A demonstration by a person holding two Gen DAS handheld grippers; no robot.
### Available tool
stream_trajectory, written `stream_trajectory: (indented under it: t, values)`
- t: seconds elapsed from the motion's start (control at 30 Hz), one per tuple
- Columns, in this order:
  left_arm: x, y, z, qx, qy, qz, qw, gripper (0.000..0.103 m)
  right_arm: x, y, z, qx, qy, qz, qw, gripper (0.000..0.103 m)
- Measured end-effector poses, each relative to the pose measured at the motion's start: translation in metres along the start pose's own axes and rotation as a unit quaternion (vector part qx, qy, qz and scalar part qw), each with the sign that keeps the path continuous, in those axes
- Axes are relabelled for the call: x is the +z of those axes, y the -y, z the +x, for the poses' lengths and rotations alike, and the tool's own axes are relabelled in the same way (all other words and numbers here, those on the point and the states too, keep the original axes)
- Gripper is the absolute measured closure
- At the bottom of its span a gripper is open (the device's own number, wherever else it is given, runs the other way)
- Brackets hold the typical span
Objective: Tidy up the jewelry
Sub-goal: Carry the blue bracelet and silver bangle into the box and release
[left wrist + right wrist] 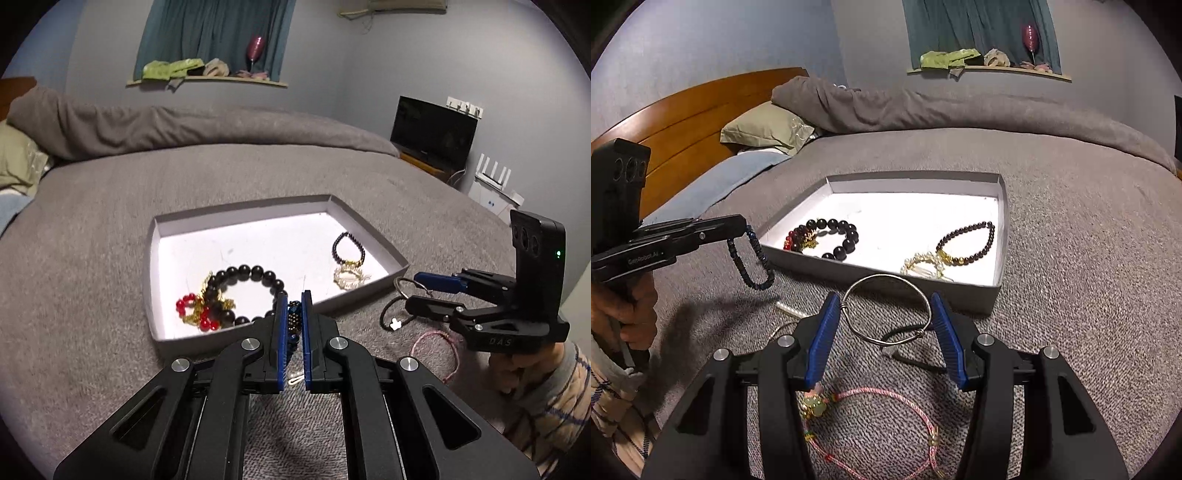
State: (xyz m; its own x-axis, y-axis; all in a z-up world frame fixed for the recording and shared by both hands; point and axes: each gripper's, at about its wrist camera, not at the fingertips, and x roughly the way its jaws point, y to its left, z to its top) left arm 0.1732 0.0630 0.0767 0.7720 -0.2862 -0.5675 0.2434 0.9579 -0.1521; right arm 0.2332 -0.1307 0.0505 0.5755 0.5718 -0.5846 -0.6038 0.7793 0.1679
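1. Pink cord bracelet (886,435) lies nearest, flat on the grey bed cover (1071,295) beneath the right tool (886,325), its green charm end toward the left.
2. Right tool holds a silver wire bangle (886,310) across its width, blue pads on both sides, the ring's plane lying roughly level just short of the tray.
3. Left tool (294,317) is clamped narrow on a blue beaded bracelet (750,258), which hangs down from the tips as a long loop beside the tray's near left corner.
4. White shallow tray (1003,229) rests on the bed and contains a large black bead bracelet (838,236) with red and gold beads, a dark bead bracelet (967,240) and a pearl bracelet (923,264).
5. Black cord (908,354) with a clear charm and a small white piece (790,310) lie loose on the cover before the tray.
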Motion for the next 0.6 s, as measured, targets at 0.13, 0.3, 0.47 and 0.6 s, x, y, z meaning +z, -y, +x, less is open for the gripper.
stream_trajectory:
  t: [0.13,0.3,0.47,0.6]
  values:
    - [0.007,-0.003,-0.004,0.003,0.011,0.002,0.9999,0.095,0.007,0.0,0.003,0.0,0.005,-0.002,1.0,0.052]
    - [0.024,-0.009,-0.005,0.008,0.025,0.005,0.9996,0.095,0.02,0.005,0.009,-0.005,0.009,-0.005,1.0,0.052]
    - [0.042,-0.021,0.003,0.01,0.031,-0.002,0.9995,0.095,0.032,0.017,0.017,-0.011,0.011,0.004,1.0,0.052]
    - [0.049,-0.033,0.014,0.019,0.027,-0.005,0.9995,0.095,0.046,0.025,0.028,-0.01,0.012,0.007,1.0,0.052]
